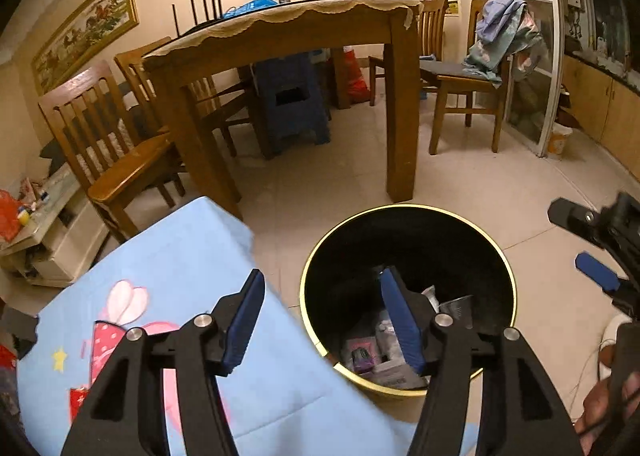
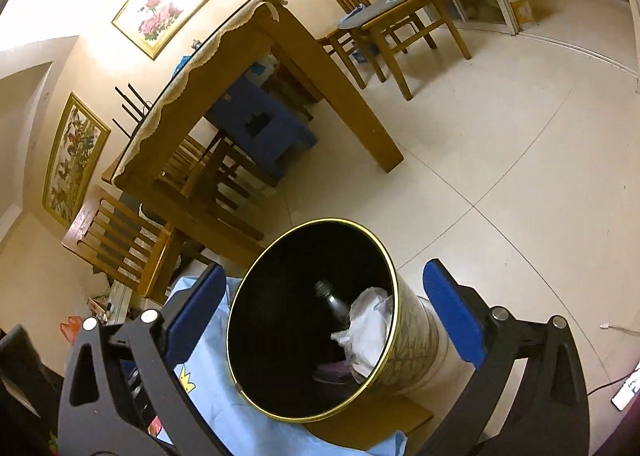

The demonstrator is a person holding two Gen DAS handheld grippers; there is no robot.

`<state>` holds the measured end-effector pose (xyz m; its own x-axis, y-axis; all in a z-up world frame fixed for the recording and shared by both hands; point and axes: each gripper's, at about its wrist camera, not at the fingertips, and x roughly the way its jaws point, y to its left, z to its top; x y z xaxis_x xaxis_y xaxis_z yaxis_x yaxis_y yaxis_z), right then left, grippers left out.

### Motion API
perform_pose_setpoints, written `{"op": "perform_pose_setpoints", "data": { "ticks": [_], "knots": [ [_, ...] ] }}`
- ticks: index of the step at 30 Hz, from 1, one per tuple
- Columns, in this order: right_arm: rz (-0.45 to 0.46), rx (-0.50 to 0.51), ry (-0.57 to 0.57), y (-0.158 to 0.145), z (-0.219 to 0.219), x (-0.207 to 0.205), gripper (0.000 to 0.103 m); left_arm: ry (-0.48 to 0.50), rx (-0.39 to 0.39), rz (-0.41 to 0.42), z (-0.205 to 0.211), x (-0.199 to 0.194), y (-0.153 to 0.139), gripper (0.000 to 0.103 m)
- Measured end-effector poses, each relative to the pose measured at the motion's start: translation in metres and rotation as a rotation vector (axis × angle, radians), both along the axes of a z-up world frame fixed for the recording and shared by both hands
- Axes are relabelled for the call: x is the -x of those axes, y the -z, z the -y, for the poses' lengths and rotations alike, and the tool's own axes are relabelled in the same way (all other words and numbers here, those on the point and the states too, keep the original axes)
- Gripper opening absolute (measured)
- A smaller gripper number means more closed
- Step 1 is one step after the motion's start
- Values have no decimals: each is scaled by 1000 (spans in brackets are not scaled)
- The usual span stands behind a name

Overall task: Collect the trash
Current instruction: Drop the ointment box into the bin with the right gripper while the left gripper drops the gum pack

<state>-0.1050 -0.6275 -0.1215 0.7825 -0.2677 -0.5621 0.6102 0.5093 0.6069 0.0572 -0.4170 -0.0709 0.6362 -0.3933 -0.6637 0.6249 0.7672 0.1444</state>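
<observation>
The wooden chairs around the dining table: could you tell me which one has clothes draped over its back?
It is the wooden chair right of the dining table, beside the glass door; clothes hang over its backrest, while the others' backs are bare.

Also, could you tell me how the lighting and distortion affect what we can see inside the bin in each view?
Left wrist: fisheye bends the table legs; the bin's interior is dark, contents dim. Right wrist: wall at top left is overexposed; the bin interior is mostly black, with a bottle and white wrapping visible.
</observation>
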Motion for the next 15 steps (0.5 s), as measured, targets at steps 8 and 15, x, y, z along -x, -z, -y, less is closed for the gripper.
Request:
{"op": "perform_pose_setpoints", "data": {
  "ticks": [8, 15],
  "knots": [
    [-99, 90, -71, -5, -40, -37, 97, -71, 20, 42, -56, 14, -15, 64],
    [-165, 214, -175, -14, -96, -73, 97, -149, 60, 55, -117, 11, -29, 66]
  ]
}}
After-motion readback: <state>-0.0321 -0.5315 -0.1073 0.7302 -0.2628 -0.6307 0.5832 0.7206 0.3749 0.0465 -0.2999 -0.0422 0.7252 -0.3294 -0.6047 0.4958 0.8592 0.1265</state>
